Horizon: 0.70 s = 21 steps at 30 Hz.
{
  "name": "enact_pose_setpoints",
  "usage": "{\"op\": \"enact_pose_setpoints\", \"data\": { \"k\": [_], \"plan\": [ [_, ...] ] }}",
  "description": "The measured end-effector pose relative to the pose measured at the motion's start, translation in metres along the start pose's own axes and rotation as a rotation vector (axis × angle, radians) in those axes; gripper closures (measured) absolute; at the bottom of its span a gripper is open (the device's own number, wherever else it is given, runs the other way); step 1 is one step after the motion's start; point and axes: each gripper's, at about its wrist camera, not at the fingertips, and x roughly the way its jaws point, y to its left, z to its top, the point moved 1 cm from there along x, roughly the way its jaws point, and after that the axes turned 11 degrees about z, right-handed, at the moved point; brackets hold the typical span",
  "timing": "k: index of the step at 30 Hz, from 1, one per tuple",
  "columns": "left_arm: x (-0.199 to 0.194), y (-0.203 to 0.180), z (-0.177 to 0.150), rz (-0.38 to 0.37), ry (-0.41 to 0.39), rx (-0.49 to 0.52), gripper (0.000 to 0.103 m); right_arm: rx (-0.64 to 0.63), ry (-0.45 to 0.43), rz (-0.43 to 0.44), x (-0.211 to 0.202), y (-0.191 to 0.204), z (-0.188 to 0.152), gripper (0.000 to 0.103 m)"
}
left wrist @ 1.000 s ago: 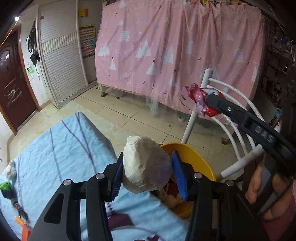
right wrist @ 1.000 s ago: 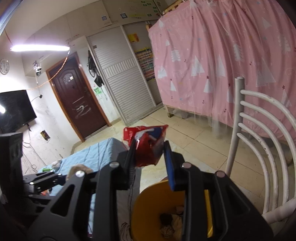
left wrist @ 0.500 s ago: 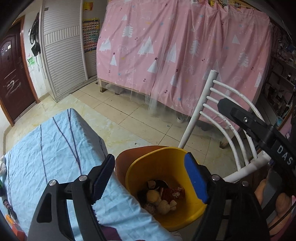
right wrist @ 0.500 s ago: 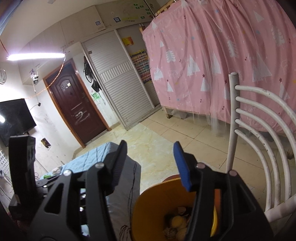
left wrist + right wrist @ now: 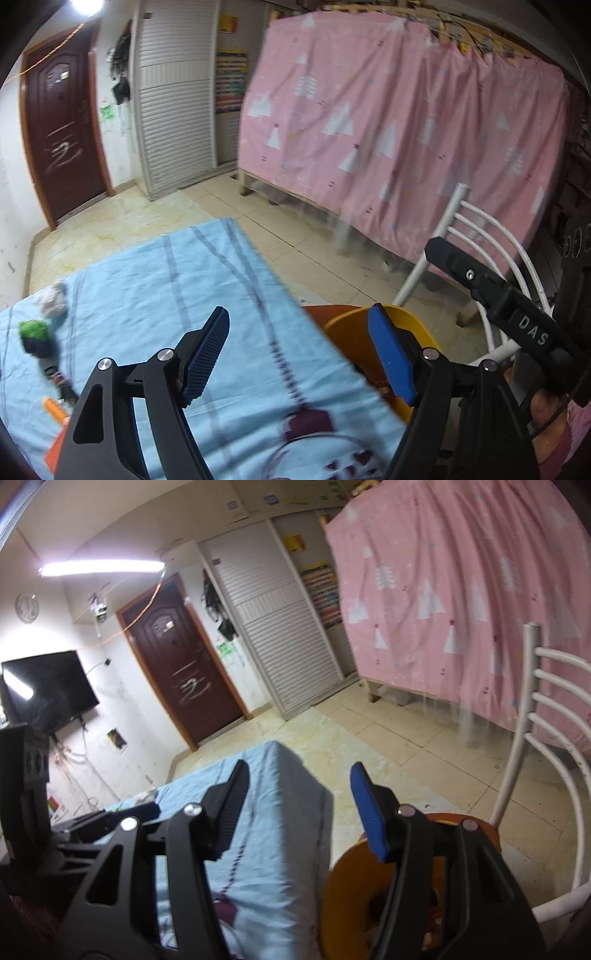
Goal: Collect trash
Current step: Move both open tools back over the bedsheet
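My left gripper is open and empty above the blue cloth-covered table. My right gripper is open and empty over the table's edge; it also shows in the left wrist view. The yellow trash bin stands on the floor beside the table, partly behind my fingers; trash lies inside it. On the table's far left lie a crumpled grey-white wad, a green and dark object and an orange item.
A white metal chair stands right of the bin. A pink curtain hangs behind. A brown door and a white shutter cupboard are at the back. A TV hangs on the left wall.
One second ago my left gripper held a white paper wad and my right a red wrapper over the bin. Both opened and dropped them. Both grippers have since swung left toward the table.
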Motion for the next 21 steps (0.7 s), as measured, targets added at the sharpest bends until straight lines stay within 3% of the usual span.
{"op": "enact_pose_setpoints", "data": {
  "k": [21],
  "plan": [
    [-0.031, 0.217, -0.031, 0.309, 0.008, -0.236, 0.034, -0.192, 0.245, 0.188, 0.114, 0.150, -0.043, 0.047]
  ]
}}
